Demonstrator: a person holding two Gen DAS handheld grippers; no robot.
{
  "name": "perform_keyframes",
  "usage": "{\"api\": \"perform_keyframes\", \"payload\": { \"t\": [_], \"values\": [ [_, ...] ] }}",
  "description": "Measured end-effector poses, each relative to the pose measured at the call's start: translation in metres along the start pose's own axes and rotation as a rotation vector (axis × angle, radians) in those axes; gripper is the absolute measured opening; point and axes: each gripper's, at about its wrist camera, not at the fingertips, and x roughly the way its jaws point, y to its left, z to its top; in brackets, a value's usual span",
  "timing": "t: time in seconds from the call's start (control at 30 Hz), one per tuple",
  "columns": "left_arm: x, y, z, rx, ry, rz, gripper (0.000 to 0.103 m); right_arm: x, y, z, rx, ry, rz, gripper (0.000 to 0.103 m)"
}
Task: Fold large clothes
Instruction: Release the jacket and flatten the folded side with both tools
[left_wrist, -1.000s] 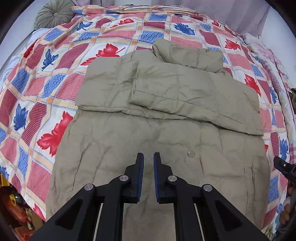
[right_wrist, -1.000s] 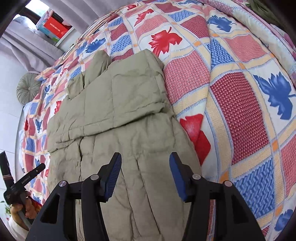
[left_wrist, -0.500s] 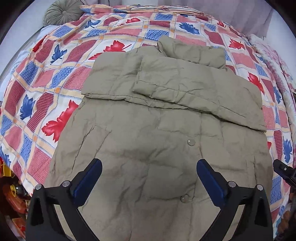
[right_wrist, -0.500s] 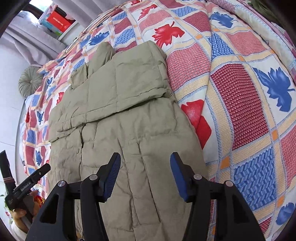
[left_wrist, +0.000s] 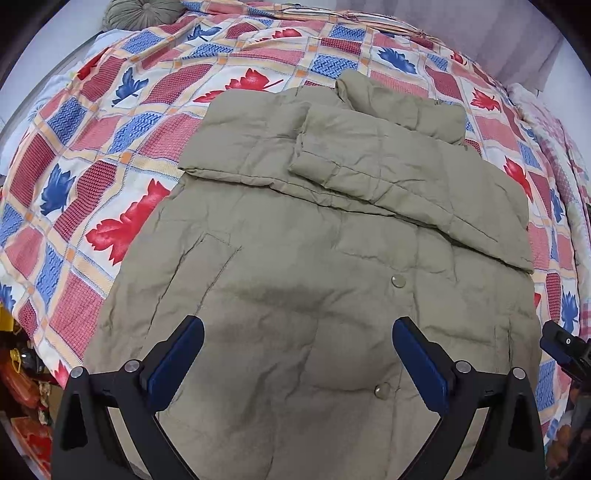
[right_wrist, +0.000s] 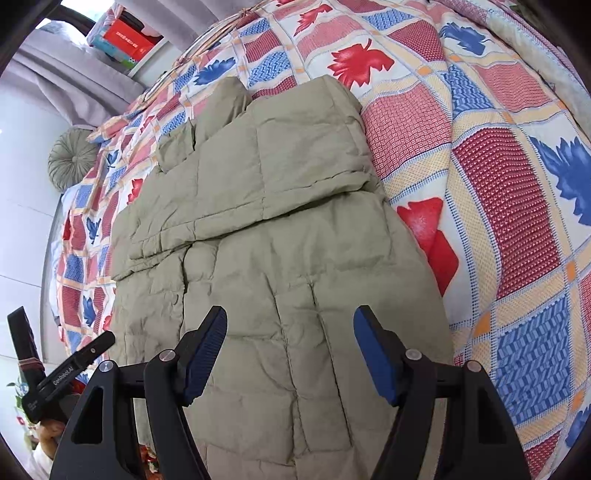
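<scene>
1. A bed fills both views, covered by a patchwork quilt (left_wrist: 122, 155) of red, blue and cream squares printed with red and blue maple leaves.
2. A khaki quilted padded jacket (left_wrist: 314, 280) lies flat on the quilt, front up, with two round snap buttons (left_wrist: 398, 281) showing down its middle.
3. Both sleeves are folded across the chest, one overlapping the other, and the collar (left_wrist: 402, 107) stands at the far end.
4. A round grey-green pleated cushion (right_wrist: 72, 158) sits at the head of the bed, against a pale wall.
5. Grey curtains (right_wrist: 70, 74) hang behind the bed, and a sill beside them holds red and patterned boxes (right_wrist: 125, 38).
6. Red and orange clutter (left_wrist: 18, 376) lies on the floor beside the bed.
7. The left gripper (left_wrist: 297, 363) hovers over the jacket's lower half, its blue-padded jaws wide apart and holding nothing.
8. The right gripper (right_wrist: 290, 349) hangs over the jacket's right side, jaws opening, only flat fabric below them and nothing gripped.
</scene>
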Motion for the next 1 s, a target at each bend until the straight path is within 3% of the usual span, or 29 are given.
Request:
{"api": "perform_keyframes", "payload": {
  "t": [0.2,0.43,0.73,1.0],
  "values": [
    [0.002,0.019,-0.007,0.008,0.014,0.021,0.102,0.006,0.005,-0.007,0.024,0.030,0.012,0.074],
    [0.011,0.045,-0.014,0.066,0.063,-0.004,0.102,0.003,0.006,-0.030,0.118,0.017,-0.001,0.074],
    [0.002,0.087,-0.021,0.124,0.053,-0.016,0.102,-0.010,0.009,-0.079,0.262,-0.022,-0.056,0.074],
    [-0.004,0.124,-0.031,0.093,0.036,-0.049,0.102,-0.022,0.004,-0.095,0.322,-0.045,-0.097,0.074]
  ]
}}
